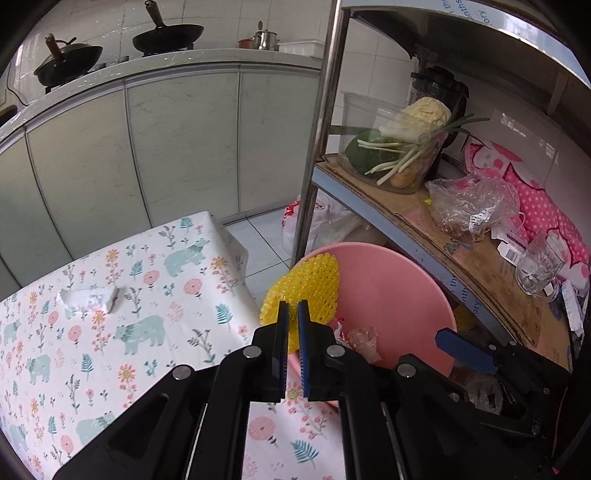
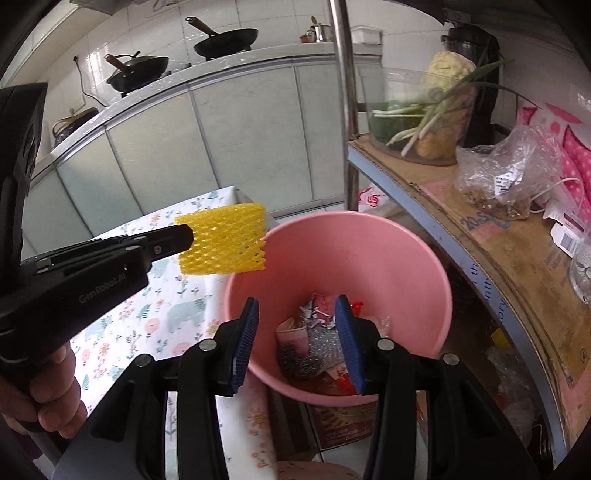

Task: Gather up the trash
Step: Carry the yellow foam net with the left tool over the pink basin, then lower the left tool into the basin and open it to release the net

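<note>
My left gripper (image 1: pixel 293 314) is shut on a yellow foam net sleeve (image 1: pixel 306 284) and holds it at the near-left rim of a pink bin (image 1: pixel 399 291). In the right wrist view the left gripper (image 2: pixel 184 236) holds the yellow sleeve (image 2: pixel 225 240) beside the pink bin's (image 2: pixel 388 243) left rim. My right gripper (image 2: pixel 297 314) is open and empty above the bin, which holds wrappers and crumpled trash (image 2: pixel 314 343). A white crumpled tissue (image 1: pixel 88 299) lies on the floral tablecloth (image 1: pixel 110 350).
A metal shelf with a pole (image 1: pixel 317 122) stands right of the bin, carrying a tub of vegetables (image 1: pixel 402 147), plastic bags (image 1: pixel 469 199) and a glass (image 1: pixel 535 269). Kitchen cabinets (image 1: pixel 184 140) with woks (image 1: pixel 170 35) stand behind. Tiled floor (image 1: pixel 258 240) lies between.
</note>
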